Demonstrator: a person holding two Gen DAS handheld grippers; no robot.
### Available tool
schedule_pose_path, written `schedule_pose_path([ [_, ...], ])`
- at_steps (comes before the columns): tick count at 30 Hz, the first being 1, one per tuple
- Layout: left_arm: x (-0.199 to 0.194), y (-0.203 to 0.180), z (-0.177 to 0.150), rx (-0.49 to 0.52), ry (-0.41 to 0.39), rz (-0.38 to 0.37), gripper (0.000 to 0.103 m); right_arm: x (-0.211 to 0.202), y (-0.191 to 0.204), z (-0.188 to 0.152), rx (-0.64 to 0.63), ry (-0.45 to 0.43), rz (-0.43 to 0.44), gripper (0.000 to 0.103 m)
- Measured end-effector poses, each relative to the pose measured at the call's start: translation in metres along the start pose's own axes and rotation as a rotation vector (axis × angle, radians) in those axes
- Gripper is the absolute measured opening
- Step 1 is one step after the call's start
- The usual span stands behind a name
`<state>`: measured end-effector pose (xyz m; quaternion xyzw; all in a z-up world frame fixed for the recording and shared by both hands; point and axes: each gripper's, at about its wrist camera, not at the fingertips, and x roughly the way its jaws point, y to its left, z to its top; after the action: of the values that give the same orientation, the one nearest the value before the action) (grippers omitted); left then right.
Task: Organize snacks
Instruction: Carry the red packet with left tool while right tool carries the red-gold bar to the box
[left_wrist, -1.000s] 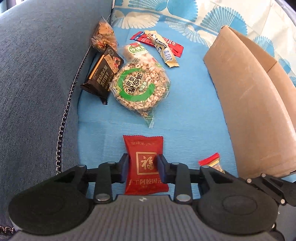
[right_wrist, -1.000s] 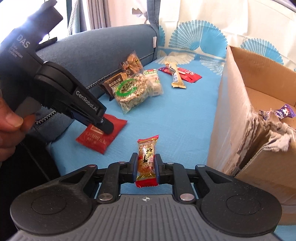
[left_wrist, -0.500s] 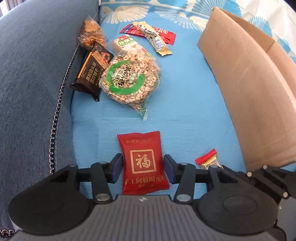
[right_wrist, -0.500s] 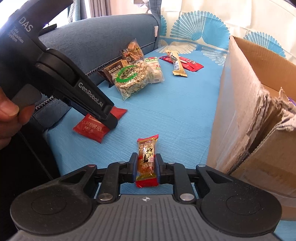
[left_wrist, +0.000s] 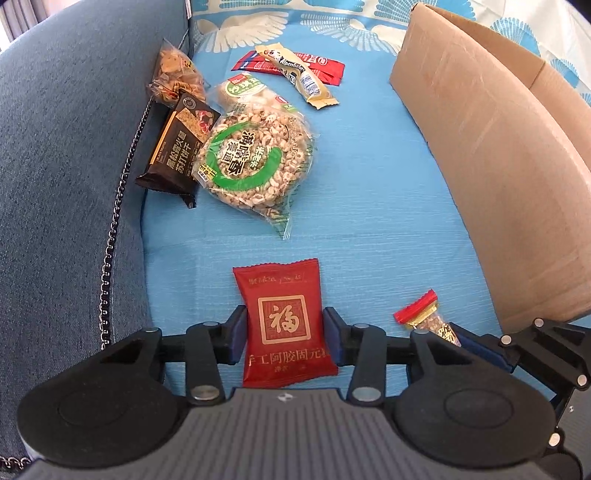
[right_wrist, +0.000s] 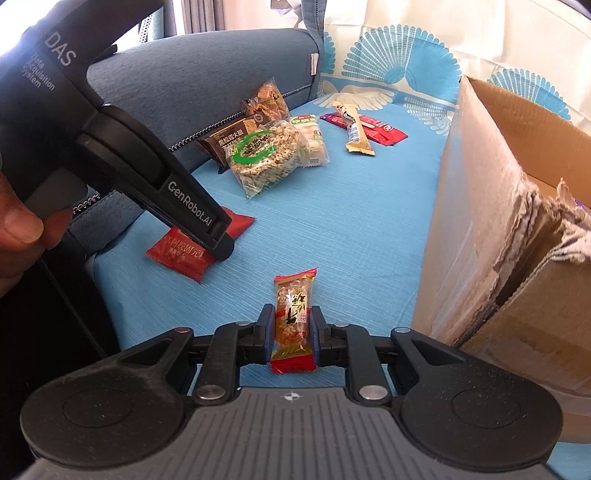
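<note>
A red square snack packet (left_wrist: 286, 325) lies flat on the blue cushion between the fingers of my left gripper (left_wrist: 284, 334); the pads stand right at its two side edges. It also shows in the right wrist view (right_wrist: 184, 251) under the left gripper (right_wrist: 221, 247). My right gripper (right_wrist: 292, 334) is shut on a small orange-and-red snack bar (right_wrist: 293, 314), low over the cushion; the bar's end shows in the left wrist view (left_wrist: 421, 314). An open cardboard box (right_wrist: 517, 206) stands at the right (left_wrist: 498, 166).
At the back left lie a round puffed-grain cake (left_wrist: 251, 166), a black biscuit pack (left_wrist: 177, 155), an orange snack bag (left_wrist: 175, 77), a red wrapper (left_wrist: 325, 66) and a cream stick pack (left_wrist: 299, 79). The grey-blue sofa arm (left_wrist: 66, 184) borders the left.
The left gripper's fingers opened wider half a second ago and have now closed in to the red packet's sides. The right gripper keeps its hold on the snack bar, nearly still.
</note>
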<state>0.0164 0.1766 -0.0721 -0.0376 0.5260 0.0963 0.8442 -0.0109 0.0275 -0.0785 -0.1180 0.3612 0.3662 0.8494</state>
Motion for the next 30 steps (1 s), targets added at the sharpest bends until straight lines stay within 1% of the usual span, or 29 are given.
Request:
schedule_pose_path([
  [5, -0.006, 0.005, -0.002, -0.039, -0.038, -0.019, 0.045, -0.003, 0.001, -0.001, -0.007, -0.017, -0.009, 0.019],
  [10, -0.014, 0.013, -0.002, -0.083, -0.085, -0.044, 0.045, -0.015, 0.0, 0.001, -0.002, -0.057, -0.006, 0.018],
  [13, -0.02, 0.017, -0.003, -0.105, -0.128, -0.06, 0.045, -0.025, 0.003, 0.003, -0.015, -0.085, -0.001, 0.018],
  [15, -0.027, 0.02, -0.006, -0.123, -0.171, -0.074, 0.045, -0.033, 0.005, 0.006, -0.026, -0.107, 0.005, 0.018],
  [21, -0.047, 0.032, -0.013, -0.192, -0.303, -0.109, 0.045, -0.066, 0.002, 0.027, -0.037, -0.175, 0.028, 0.018],
  [25, -0.058, 0.034, -0.016, -0.205, -0.375, -0.116, 0.045, -0.096, -0.009, 0.045, -0.053, -0.231, 0.033, 0.018],
  [28, -0.063, 0.036, -0.018, -0.206, -0.412, -0.124, 0.045, -0.108, -0.02, 0.058, -0.089, -0.256, 0.029, 0.018],
  [30, -0.064, 0.037, -0.017, -0.21, -0.42, -0.128, 0.045, -0.108, -0.027, 0.063, -0.115, -0.264, 0.003, 0.018],
])
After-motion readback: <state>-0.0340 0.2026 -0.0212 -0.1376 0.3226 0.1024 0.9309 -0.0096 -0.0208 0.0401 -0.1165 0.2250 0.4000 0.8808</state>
